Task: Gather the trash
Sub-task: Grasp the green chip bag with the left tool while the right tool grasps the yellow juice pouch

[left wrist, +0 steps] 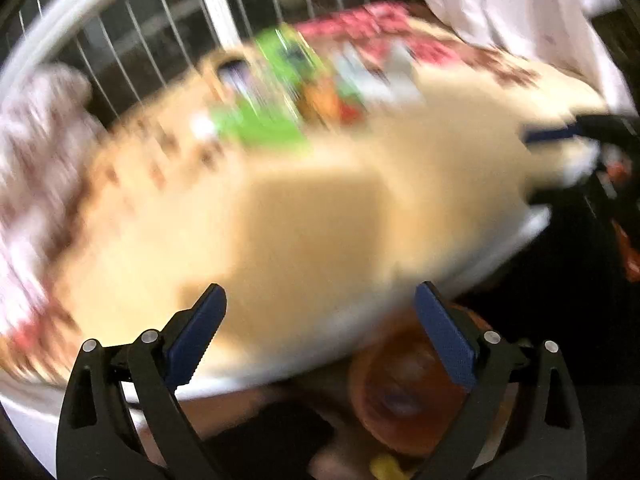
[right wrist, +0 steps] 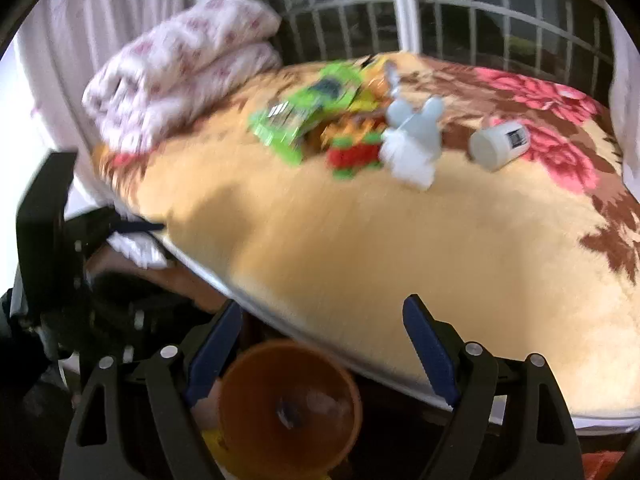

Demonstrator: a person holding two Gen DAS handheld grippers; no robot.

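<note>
Trash lies in a heap on the bed: a green wrapper (right wrist: 308, 114), a red and green wrapper (right wrist: 354, 156), a crumpled white piece (right wrist: 414, 142) and a white cup (right wrist: 500, 144) on its side. The left wrist view is blurred and shows the green wrapper (left wrist: 264, 112) far off. An orange bin (right wrist: 292, 404) stands on the floor below the bed edge, also in the left wrist view (left wrist: 412, 384). My left gripper (left wrist: 320, 312) is open and empty over the bed's near edge. My right gripper (right wrist: 324, 320) is open and empty above the bin. The left gripper (right wrist: 136, 226) shows at the left.
The bed carries a yellow blanket (right wrist: 400, 248) with red flowers. A folded floral quilt (right wrist: 176, 68) lies at the back left. A barred window (right wrist: 460, 16) and white curtains stand behind the bed. Yellow trash (right wrist: 212, 440) lies beside the bin.
</note>
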